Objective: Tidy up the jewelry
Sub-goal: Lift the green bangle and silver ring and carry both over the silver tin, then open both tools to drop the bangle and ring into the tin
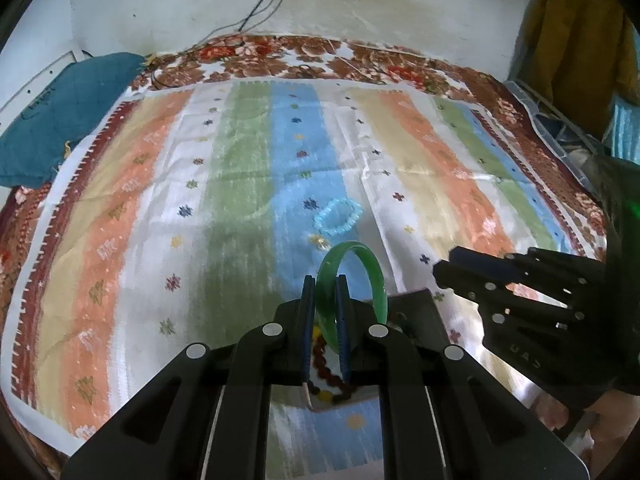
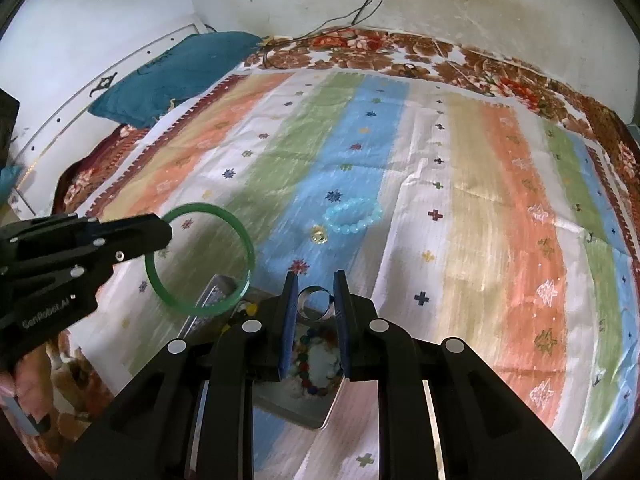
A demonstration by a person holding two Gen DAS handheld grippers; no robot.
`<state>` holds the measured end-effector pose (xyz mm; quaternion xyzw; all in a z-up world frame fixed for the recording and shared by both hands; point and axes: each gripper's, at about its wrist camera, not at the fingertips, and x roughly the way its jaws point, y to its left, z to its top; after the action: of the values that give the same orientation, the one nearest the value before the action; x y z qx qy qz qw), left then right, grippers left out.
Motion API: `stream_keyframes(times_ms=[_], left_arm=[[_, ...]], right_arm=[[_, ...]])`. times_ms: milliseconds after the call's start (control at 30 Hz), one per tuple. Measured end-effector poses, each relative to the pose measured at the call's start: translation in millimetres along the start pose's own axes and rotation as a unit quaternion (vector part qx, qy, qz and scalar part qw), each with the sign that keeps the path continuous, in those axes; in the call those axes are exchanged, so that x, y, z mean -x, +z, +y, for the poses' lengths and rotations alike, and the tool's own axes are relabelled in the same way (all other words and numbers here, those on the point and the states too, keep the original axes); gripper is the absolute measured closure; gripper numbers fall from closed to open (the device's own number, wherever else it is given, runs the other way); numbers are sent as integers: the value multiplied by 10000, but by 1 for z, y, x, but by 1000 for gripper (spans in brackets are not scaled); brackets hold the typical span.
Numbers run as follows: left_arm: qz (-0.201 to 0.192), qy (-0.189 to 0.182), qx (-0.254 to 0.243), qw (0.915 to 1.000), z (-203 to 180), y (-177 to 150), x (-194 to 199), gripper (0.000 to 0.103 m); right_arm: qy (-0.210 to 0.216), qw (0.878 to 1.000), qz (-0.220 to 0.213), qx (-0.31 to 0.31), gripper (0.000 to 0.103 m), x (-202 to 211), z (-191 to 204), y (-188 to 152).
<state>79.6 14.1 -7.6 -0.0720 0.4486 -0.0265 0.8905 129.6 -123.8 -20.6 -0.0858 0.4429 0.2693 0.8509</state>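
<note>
Two grippers are mid-carry: the left gripper (image 1: 325, 280) pinches the green bangle (image 1: 356, 280) upright, while the right gripper (image 2: 316, 280) clamps a small silver ring (image 2: 316, 300), both over the metal tray (image 2: 298, 408). Next comes lowering each into the tray without clipping its rim; the blue bead bracelet (image 2: 352, 216) sits further out on the striped cloth (image 2: 460, 200), with plenty of room around it.

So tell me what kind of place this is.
Probably a bedroom in a home: the work goes on over a bed with a floral sheet under a striped cloth, a teal pillow lies by the white wall, and clothes hang at the side.
</note>
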Motion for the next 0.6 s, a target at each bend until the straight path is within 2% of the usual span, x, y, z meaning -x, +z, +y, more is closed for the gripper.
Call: stream_keyframes(times_ms=[300,600], left_arm=[[48,-176,-8,9998,-5,-16,6,93],[120,-151,-30,9998,-6,-21,4,93]], right_arm=[[201,9998,-8,22,84,9,7,-14],[313,9994,152,2,84,6,9,-22]])
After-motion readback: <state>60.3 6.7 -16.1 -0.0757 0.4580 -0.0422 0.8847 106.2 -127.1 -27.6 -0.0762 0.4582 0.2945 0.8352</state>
